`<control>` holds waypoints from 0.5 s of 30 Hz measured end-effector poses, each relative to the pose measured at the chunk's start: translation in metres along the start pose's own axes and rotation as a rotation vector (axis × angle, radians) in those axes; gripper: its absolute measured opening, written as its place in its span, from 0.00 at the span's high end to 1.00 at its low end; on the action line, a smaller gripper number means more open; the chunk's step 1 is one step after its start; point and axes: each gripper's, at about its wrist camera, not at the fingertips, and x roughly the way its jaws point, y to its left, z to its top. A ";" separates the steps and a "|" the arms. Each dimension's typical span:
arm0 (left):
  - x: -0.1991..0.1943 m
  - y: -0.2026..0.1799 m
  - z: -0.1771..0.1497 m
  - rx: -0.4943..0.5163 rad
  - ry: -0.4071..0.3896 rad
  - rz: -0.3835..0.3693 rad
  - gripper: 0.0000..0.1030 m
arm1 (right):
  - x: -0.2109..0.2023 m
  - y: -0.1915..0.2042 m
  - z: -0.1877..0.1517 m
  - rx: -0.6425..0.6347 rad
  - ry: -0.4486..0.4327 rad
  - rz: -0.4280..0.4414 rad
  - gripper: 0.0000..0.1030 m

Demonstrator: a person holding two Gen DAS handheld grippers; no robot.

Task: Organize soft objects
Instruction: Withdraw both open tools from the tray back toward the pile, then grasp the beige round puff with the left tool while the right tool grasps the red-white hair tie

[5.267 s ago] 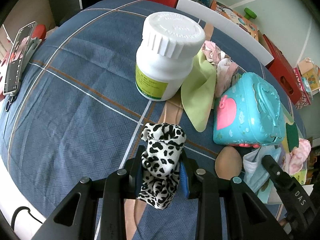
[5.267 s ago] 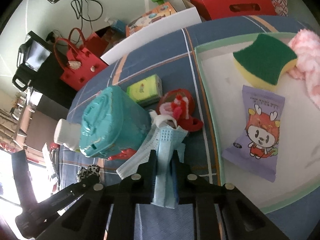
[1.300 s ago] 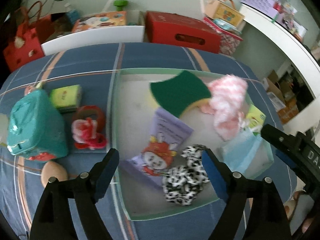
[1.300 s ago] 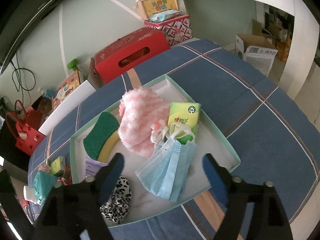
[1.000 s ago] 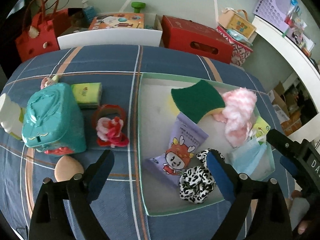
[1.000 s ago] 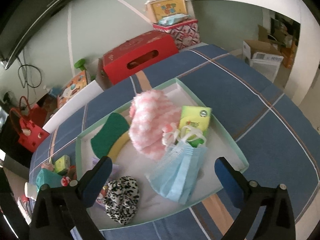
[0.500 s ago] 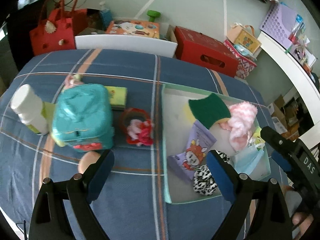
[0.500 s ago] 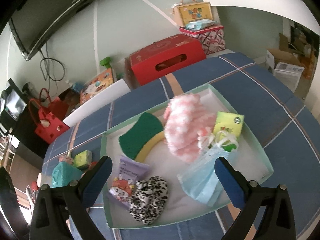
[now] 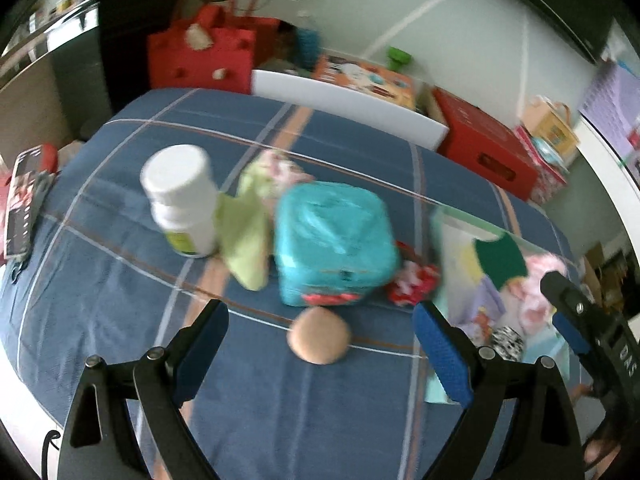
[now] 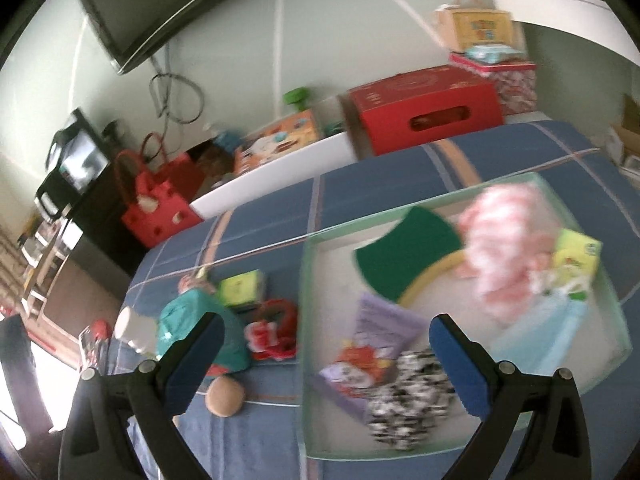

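Observation:
My left gripper [image 9: 320, 344] is open above a tan round sponge [image 9: 319, 340] on the blue plaid cloth. Behind the sponge stand a teal toy case [image 9: 334, 240], a light green cloth [image 9: 246, 240], a white bottle [image 9: 180, 196] and a red-white scrunchie [image 9: 412, 284]. My right gripper [image 10: 324, 360] is open over the left rim of the pale green tray [image 10: 308, 360]. In the tray lie a leopard scrunchie [image 10: 404, 400], a purple packet [image 10: 376, 340], a green sponge [image 10: 408, 256], a pink fluffy item [image 10: 508, 236], a blue face mask [image 10: 548, 336] and a green tissue pack [image 10: 576, 256].
A small green pack [image 10: 240, 288] lies left of the tray. A phone [image 9: 24, 204] rests at the table's left edge. A white board [image 9: 348, 104], red box [image 9: 484, 144] and red bag [image 9: 200, 52] stand behind the table. The frames are blurred.
Both grippers let go of the leopard scrunchie and the mask in the tray and opened. The left gripper has swung left, toward the tan sponge and teal case; the right has drifted left.

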 end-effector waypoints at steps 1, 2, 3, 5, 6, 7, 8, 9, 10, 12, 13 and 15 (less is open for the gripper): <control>0.001 0.007 0.001 -0.014 -0.005 0.015 0.09 | 0.004 0.007 -0.002 -0.011 0.007 0.012 0.00; 0.001 0.010 0.001 -0.021 -0.007 0.026 0.09 | 0.010 0.014 -0.005 -0.025 0.017 0.026 0.00; 0.003 0.015 0.000 -0.029 -0.013 0.045 0.09 | 0.013 0.020 -0.006 -0.035 0.025 0.037 0.00; 0.004 0.021 -0.001 -0.032 -0.023 0.066 0.09 | 0.023 0.029 -0.010 -0.052 0.038 0.050 0.00; 0.006 0.024 -0.002 -0.027 -0.026 0.076 0.09 | 0.026 0.032 -0.011 -0.055 0.043 0.056 0.00; 0.008 0.025 -0.003 -0.023 -0.022 0.079 0.09 | 0.030 0.034 -0.012 -0.058 0.051 0.066 0.00; 0.011 0.026 -0.004 -0.021 -0.006 0.077 0.09 | 0.032 0.035 -0.012 -0.058 0.054 0.072 0.00; 0.014 0.027 -0.004 -0.023 0.007 0.070 0.09 | 0.034 0.035 -0.012 -0.058 0.057 0.072 0.00; 0.017 0.027 -0.005 -0.025 0.023 0.063 0.09 | 0.036 0.035 -0.012 -0.058 0.059 0.069 0.00; 0.025 0.026 -0.007 -0.014 0.060 0.055 0.09 | 0.038 0.035 -0.012 -0.061 0.064 0.067 0.00; 0.029 0.024 -0.008 -0.003 0.072 0.056 0.09 | 0.040 0.034 -0.012 -0.062 0.064 0.068 0.00; 0.036 0.021 -0.010 0.007 0.101 0.064 0.09 | 0.043 0.033 -0.010 -0.067 0.068 0.069 0.00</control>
